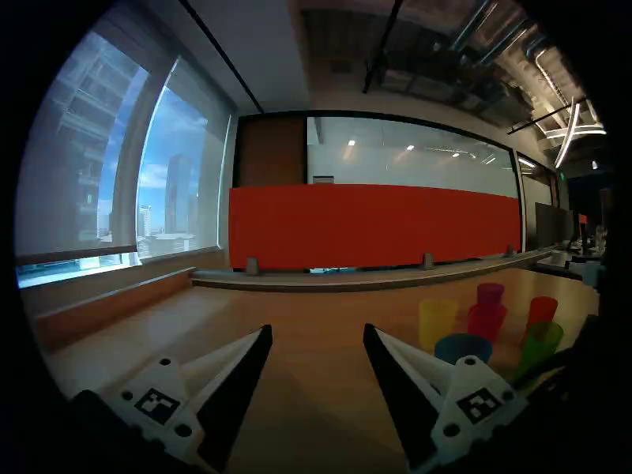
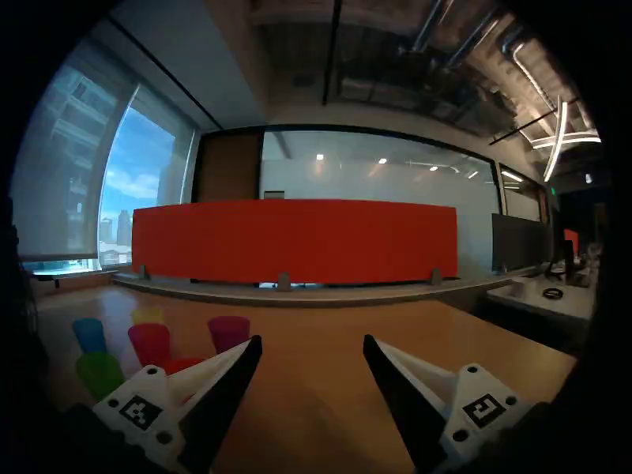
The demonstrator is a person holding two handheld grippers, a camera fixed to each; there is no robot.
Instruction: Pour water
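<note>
Wooden desk [image 1: 237, 308], red divider [image 1: 371, 225] at far edge, cups [image 1: 486, 320] right of left tool [image 1: 317, 328]

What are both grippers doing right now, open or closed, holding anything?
Left gripper: open, holding nothing.
Right gripper: open, holding nothing.

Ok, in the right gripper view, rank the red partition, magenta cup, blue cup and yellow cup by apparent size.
1. red partition, by far largest.
2. magenta cup and blue cup: look alike, so I won't rank them.
3. yellow cup: smallest as seen, mostly hidden behind the red cup.
</note>
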